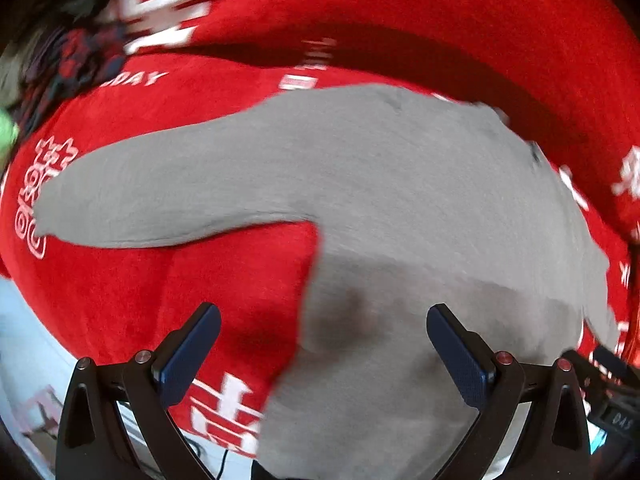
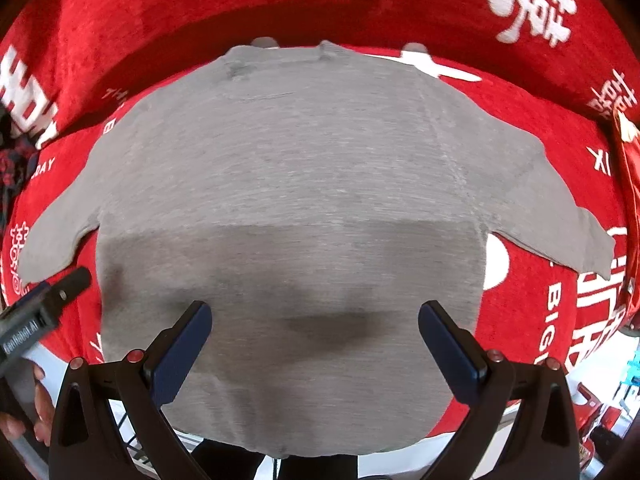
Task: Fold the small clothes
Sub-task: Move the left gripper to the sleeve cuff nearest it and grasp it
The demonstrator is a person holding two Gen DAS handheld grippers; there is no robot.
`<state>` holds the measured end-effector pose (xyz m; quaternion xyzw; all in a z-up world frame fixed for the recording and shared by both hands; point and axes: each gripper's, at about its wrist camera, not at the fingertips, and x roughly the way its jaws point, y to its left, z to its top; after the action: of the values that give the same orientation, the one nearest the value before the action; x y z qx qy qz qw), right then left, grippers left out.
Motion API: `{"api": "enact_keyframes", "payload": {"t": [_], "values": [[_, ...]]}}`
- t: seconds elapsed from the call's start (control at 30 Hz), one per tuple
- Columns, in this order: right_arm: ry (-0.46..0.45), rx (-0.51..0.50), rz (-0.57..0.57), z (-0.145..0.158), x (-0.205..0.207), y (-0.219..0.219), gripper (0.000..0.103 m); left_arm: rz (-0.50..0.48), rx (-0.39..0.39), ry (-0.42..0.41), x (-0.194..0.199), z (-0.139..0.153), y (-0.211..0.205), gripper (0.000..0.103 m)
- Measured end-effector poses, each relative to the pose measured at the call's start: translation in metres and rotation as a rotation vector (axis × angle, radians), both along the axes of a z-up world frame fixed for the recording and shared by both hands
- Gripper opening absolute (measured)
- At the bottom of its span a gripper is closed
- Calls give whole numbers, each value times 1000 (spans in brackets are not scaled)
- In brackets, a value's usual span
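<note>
Matt grey knit shirt [image 2: 288,168] lies on plush red velvety cloth [image 2: 240,4].

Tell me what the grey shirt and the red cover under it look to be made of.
Grey shirt: seemingly a soft cotton-type knit, matte, with a fine heathered streak and stitched sleeve seams. Red cover: looks like plush, velvety fabric, going by its fuzzy nap and soft sheen, with white printed lettering. The exact fibre of either cannot be told.

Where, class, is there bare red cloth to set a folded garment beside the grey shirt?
Free: the red cloth under the grey shirt's right sleeve, and the strip beyond its collar. Crowded: the left, where dark clothes are piled and the left hand-held gripper hovers.
</note>
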<state>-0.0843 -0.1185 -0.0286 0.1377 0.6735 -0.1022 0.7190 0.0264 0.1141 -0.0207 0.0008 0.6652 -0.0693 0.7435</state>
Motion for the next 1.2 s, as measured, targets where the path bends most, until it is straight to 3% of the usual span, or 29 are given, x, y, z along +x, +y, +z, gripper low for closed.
{"api": "enact_keyframes", "payload": {"t": [0.23, 0.37, 0.53, 0.73, 0.83, 1.0, 1.17, 1.2], "values": [[-1, 21, 71, -5, 9, 38, 103, 198, -94, -33, 18, -16, 86, 103], [7, 28, 117, -11, 14, 62, 103, 346, -252, -14, 30, -42, 130, 103], [22, 40, 148, -20, 19, 83, 103, 442, -439, 36, 46, -81, 147, 103], [31, 51, 186, -26, 23, 104, 103, 583, -573, 57, 62, -109, 153, 103], [29, 53, 194, -27, 26, 110, 103, 635, -591, -20, 65, -100, 165, 103], [27, 54, 205, -29, 28, 118, 103, 670, -483, -206, 68, -66, 199, 103], [35, 54, 213, -35, 31, 128, 103, 711, -378, -245, 66, -59, 249, 97], [36, 55, 213, -36, 32, 129, 103, 721, -360, -245, 63, -62, 258, 86]]}}
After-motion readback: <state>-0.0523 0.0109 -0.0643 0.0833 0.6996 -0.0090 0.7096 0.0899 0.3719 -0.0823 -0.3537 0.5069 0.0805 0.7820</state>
